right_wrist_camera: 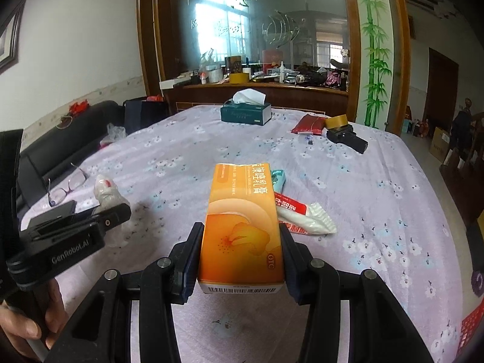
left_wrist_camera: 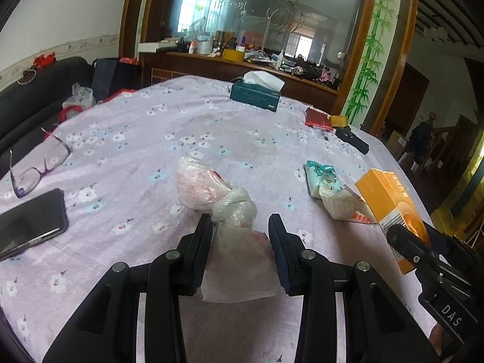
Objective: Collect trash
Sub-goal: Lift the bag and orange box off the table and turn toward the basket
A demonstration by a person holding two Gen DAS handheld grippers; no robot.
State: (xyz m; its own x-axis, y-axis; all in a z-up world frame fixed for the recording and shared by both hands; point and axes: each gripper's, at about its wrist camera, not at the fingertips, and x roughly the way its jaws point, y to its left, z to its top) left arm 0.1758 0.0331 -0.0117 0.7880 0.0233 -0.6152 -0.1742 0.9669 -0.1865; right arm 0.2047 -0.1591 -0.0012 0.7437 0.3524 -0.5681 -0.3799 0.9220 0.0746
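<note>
A knotted clear plastic bag (left_wrist_camera: 205, 184) with pinkish contents hangs between the pads of my left gripper (left_wrist_camera: 241, 220), which is shut on the bag's loose end just above the floral tablecloth (left_wrist_camera: 136, 127). My right gripper (right_wrist_camera: 241, 230) is shut on an orange medicine box (right_wrist_camera: 242, 211), with its pads pressed on the long sides. The same box (left_wrist_camera: 390, 199) shows at the right of the left wrist view. A white-and-red wrapper (right_wrist_camera: 305, 220) and a teal tissue pack (right_wrist_camera: 278, 178) lie on the cloth just behind the box.
Glasses (left_wrist_camera: 39, 163) and a black phone (left_wrist_camera: 30, 227) lie at the table's left. A green tissue box (left_wrist_camera: 257, 93) stands at the far edge; a red packet (left_wrist_camera: 317, 119), a tape roll (left_wrist_camera: 338, 120) and a black device (left_wrist_camera: 352, 139) sit far right. A dark sofa (left_wrist_camera: 36, 96) borders the left side.
</note>
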